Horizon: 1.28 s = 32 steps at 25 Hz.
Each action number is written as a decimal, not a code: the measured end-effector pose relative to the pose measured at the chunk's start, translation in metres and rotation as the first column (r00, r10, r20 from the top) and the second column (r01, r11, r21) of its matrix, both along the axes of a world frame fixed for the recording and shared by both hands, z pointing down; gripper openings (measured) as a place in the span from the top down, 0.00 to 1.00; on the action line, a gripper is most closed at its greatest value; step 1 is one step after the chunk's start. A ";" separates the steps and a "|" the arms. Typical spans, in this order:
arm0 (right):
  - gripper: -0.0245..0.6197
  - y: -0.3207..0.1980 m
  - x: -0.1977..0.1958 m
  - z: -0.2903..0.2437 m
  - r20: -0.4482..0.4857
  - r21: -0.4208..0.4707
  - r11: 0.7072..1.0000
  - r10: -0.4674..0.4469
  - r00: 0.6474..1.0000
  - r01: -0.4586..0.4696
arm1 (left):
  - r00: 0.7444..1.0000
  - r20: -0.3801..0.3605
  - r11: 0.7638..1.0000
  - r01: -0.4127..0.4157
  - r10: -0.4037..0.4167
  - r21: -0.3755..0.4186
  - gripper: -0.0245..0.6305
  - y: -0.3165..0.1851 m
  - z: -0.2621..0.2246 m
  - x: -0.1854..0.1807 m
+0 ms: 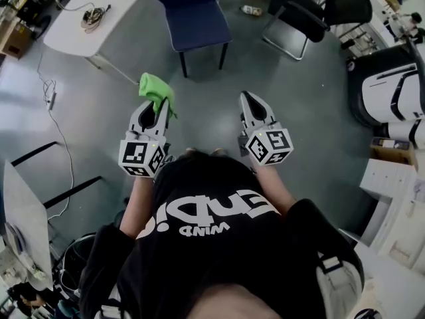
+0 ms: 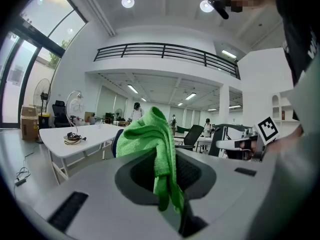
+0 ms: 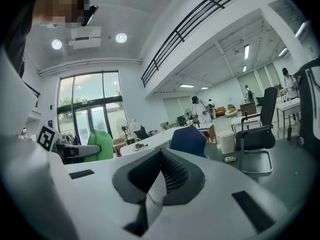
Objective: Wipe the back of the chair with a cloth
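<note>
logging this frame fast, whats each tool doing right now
left tool: shut on the green cloth
right tool: shut, holding nothing

The T-shirt (image 1: 222,244) is black (white lettering); left tool (image 1: 157,111) and right tool (image 1: 252,102) grey.

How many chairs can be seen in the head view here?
2. A blue chair stands ahead at top centre; a black chair stands to its right. Others may sit outside the frame.

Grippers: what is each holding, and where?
Left gripper pinches the green cloth by a bunched fold; right gripper is shut and empty.
</note>
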State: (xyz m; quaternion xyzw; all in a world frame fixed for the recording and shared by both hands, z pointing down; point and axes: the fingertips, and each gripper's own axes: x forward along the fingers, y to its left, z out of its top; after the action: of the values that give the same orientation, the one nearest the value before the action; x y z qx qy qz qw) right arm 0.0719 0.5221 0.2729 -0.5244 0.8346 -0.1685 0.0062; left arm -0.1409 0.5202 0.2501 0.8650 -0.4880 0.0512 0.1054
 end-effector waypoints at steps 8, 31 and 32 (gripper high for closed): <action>0.97 -0.013 -0.026 0.006 -0.010 -0.009 1.000 0.028 1.000 -0.028 | 0.999 -0.015 1.000 -0.030 0.030 -0.001 0.87 -0.018 0.010 -0.027; 0.97 -0.269 -0.012 0.023 0.039 -0.027 1.000 0.014 0.999 -0.013 | 1.000 -0.020 0.999 0.020 -0.020 -0.028 0.87 -0.250 0.018 -0.008; 0.97 -0.285 -0.010 0.020 0.042 -0.027 1.000 0.006 0.999 -0.005 | 0.999 -0.020 0.999 0.027 -0.028 -0.030 0.87 -0.264 0.015 -0.004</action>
State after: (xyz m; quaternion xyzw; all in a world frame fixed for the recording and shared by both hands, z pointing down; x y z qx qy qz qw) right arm 0.0619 0.2373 0.2930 -0.5231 0.8305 -0.1907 0.0170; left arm -0.1454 0.2559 0.2652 0.8569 -0.4979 0.0481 0.1242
